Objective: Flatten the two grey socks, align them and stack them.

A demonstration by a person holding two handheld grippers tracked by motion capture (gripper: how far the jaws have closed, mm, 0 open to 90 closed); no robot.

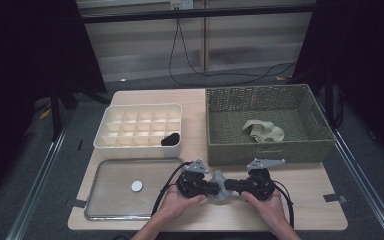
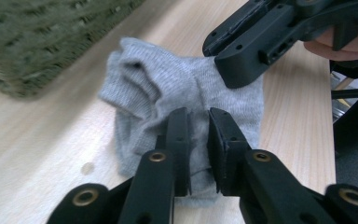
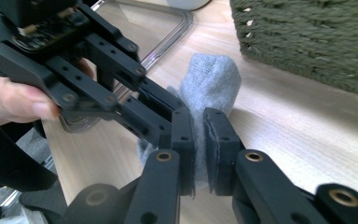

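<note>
I have the grey sock (image 1: 219, 181) pinched from both ends — left gripper (image 2: 198, 135) clamped on one side, right gripper (image 3: 199, 140) on the other — at the table's (image 1: 310, 200) near edge, just before the basket (image 1: 267, 150). Two grips let me fold or bunch it, I judge, for the divided box (image 1: 140, 145).

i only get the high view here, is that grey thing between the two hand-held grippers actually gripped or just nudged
Observer: Gripped. In the left gripper view the left hand-held gripper has its pads pressed on a fold of the grey sock.
Operator: and the right one
Observer: Its own view shows the right hand-held gripper pinching the sock too.
Operator: is the sock lifted
Observer: The close views show it lying bunched on the wooden table, beside the woven basket.
</note>
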